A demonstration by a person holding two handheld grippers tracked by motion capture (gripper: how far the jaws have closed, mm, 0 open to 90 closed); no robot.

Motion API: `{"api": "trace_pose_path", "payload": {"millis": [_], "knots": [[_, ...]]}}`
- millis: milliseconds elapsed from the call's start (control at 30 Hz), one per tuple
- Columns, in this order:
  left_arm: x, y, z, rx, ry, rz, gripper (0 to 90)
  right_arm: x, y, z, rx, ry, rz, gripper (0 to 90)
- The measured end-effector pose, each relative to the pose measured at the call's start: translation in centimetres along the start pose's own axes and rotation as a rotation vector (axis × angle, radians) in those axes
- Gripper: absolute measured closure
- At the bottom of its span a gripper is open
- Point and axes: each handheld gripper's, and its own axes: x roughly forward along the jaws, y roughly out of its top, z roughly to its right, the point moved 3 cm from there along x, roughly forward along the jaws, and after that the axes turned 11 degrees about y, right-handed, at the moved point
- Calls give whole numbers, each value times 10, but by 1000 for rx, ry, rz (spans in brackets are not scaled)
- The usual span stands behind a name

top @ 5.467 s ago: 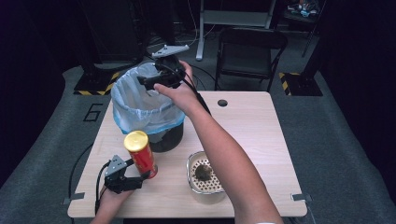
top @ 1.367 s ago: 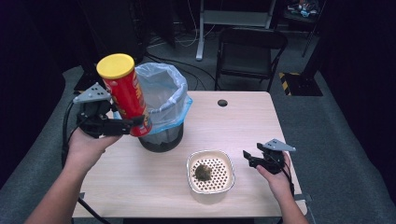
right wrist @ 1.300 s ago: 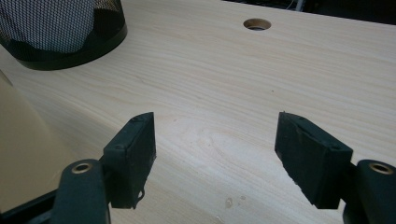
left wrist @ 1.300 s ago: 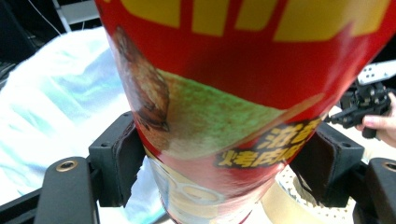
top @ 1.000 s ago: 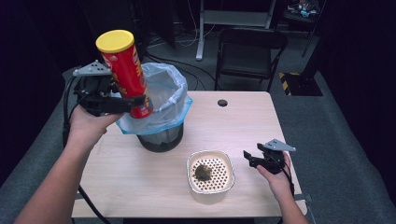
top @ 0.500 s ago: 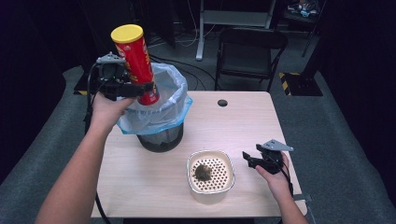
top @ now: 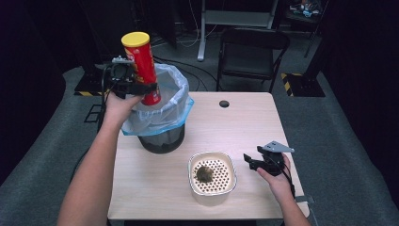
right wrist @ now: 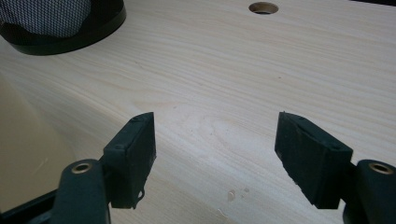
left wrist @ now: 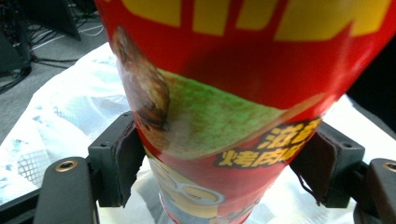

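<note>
nearest the person, the right gripper (top: 254, 161) rests low at the right edge of the pale wooden table (top: 244, 122), its two black jaws spread wide with bare wood between them and nothing held. just to its left sits a cream square plastic basket with a perforated bottom (top: 212, 173), holding a dark brownish lump (top: 204, 173) in its middle.

farther back, on the table's left part, stands a black mesh waste bin lined with a pale blue plastic bag (top: 162, 113); the bag's rim folds out over the bin's edge.

above the bin's far left rim, the left gripper (top: 139, 87) is raised in the air and clamps a tall red cardboard crisp tube with a yellow lid (top: 142, 66) near its lower end. the jaws press both sides of the tube. the tube is nearly upright, leaning slightly, lid uppermost, its base over the bag's opening.

beyond the table stands a black folding chair (top: 251, 54) on the grey floor.
</note>
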Motion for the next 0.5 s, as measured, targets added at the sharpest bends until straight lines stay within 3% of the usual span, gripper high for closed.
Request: {"api": "trace_pose_path", "payload": {"millis": [33,200,300,500], "knots": [[1,0,-1,-23,3,-12,157,0,0,0,0,0,0,286],[2,-5,-11,-34,58,-29,119,-1,0,1,7,0,0,286],[-3,-8,-13,-45,45,-13,134,-1,0,1,8,1,3,286],[-18,-16,-11,-5,-9,-4,167,-1,0,0,4,-2,1,286]]}}
